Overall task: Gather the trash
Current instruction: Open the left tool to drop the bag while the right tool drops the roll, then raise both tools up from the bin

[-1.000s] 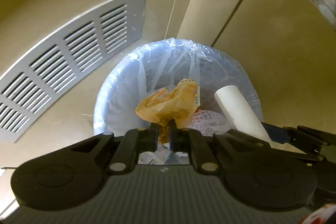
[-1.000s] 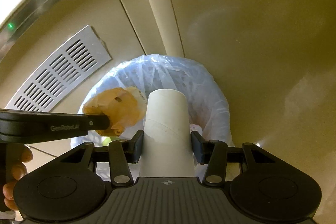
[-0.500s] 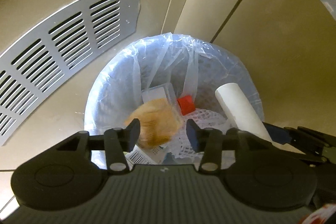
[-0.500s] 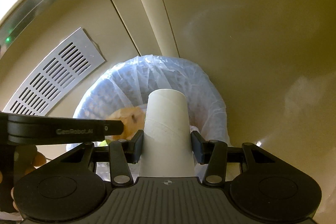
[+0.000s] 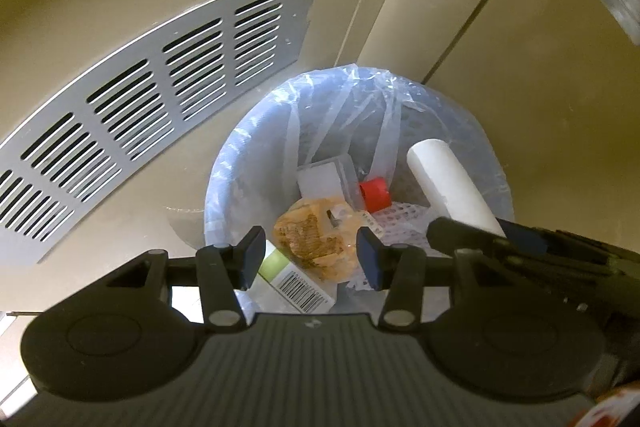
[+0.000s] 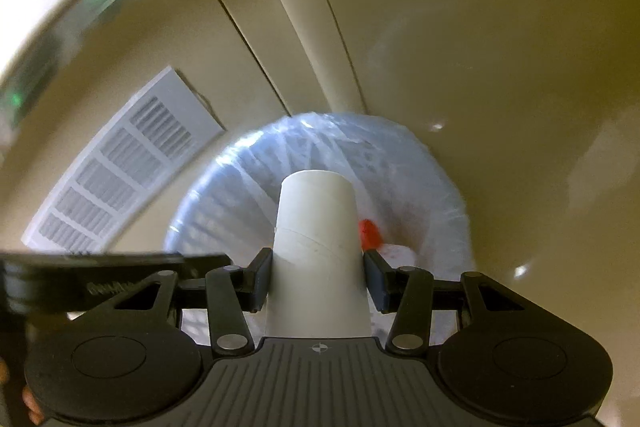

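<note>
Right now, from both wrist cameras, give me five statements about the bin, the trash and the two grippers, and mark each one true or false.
1. The left gripper is open and holds nothing. True.
2. The orange crumpled wrapper lies inside the lined trash bin. True.
3. The right gripper is empty. False: it is shut on the white paper tube.
4. The red cap lies on the floor outside the bin. False: it is inside the bin, beside a clear plastic container.
5. A box with a barcode sits in the bin below the left gripper. True.
</note>
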`<state>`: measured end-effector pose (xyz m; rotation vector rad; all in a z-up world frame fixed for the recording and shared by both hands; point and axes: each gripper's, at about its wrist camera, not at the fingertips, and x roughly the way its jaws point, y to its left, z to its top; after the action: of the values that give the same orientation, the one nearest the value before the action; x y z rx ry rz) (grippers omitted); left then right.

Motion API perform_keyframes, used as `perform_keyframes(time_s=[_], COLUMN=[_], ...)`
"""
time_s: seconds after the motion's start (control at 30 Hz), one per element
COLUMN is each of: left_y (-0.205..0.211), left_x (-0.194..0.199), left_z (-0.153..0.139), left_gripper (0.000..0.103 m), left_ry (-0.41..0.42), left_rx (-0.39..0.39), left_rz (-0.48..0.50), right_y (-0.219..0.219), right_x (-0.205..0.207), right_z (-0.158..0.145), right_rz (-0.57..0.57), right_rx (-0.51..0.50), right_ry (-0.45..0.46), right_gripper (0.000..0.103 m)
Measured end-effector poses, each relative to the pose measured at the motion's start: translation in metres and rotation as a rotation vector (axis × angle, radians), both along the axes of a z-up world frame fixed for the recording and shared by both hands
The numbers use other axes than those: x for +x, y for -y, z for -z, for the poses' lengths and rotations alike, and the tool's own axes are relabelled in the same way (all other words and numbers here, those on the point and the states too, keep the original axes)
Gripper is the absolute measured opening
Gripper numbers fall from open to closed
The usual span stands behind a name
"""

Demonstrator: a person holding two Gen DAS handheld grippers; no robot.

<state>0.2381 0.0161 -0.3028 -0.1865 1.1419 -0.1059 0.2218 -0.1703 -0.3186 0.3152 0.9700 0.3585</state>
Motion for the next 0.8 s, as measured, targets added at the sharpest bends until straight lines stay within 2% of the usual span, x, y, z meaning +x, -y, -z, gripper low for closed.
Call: perform_keyframes(time_s=[0.07,0.1,0.53,0.8], left_y=[-0.001,-0.001,0.004,0.008], left_x=[-0.002,-0.002,-0.006,-0.019], left_z=[0.000,0.000,-0.004,-0.020], left_gripper=[0.046,0.046,0.046,0.046], left_ry=[-0.003,-0.006,-0.002,0.017], left_rx=[-0.001,-0.004,-0.009,0.005], left_rz=[-0.002,-0.003,0.006,0.014], right_y=[-0.001,-0.001,0.001,0.010], right_x=[0.000,0.000,-0.003,-0.017], right_z=[-0.001,-0.001,0.000,-0.017], right_rz=[0.019,0.019,0.014,0.024], right_rx=[0.009,0.006,-0.042,-0.042], right_ry=[0.002,0.010,-0.004,0.004], right_gripper=[0.063,0.064,0.065,0.065])
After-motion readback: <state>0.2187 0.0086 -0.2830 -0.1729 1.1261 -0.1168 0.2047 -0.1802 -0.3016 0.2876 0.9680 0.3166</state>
